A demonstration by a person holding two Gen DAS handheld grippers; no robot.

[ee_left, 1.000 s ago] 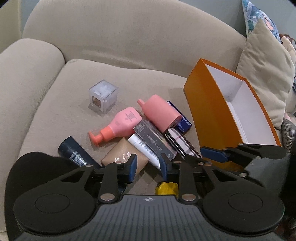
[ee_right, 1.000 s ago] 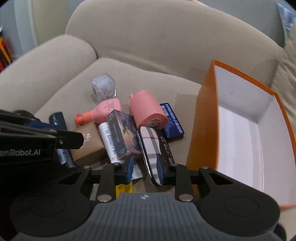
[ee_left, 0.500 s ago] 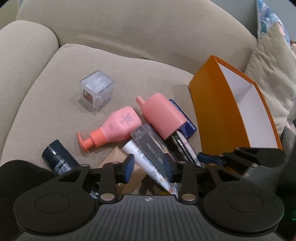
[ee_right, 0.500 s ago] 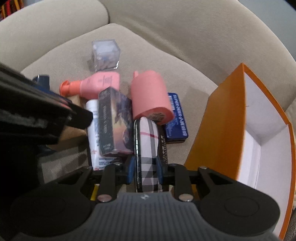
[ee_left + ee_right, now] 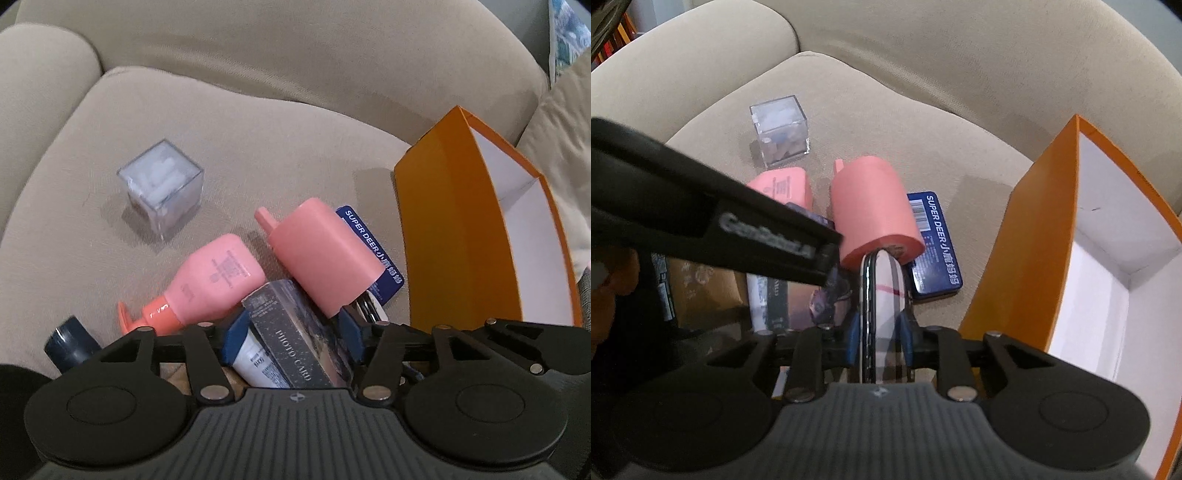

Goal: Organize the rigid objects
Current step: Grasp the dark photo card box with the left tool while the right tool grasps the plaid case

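- The sofa (image 5: 280,122) seat carries everything; the orange box (image 5: 1027,258) stands open at the right of the pile, white inside.
- Left gripper (image 5: 291,334) tilts steeply down over the pile. Its blue-padded fingers (image 5: 232,338) stand part open around the dark photo-card box (image 5: 295,343) and the white tube (image 5: 255,363) beside it; whether the pads press on them cannot be told.
- Right gripper (image 5: 879,334) also points steeply down, just left of the orange box. Its fingers (image 5: 853,334) are nearly closed, clamped on the edges of the plaid case (image 5: 882,295), which stands on its long edge between them.
- The far end of the plaid case touches the pink cup (image 5: 875,206), which lies on its side.
- The blue tin (image 5: 934,243) lies flat between the pink cup and the orange box, partly under the cup.
- The pink pump bottle (image 5: 210,284) lies left of the cup, its nozzle toward the camera.
- The clear cube (image 5: 162,195) sits apart, farther back on the seat.
- A dark tube (image 5: 70,345) lies at the left edge of the pile.
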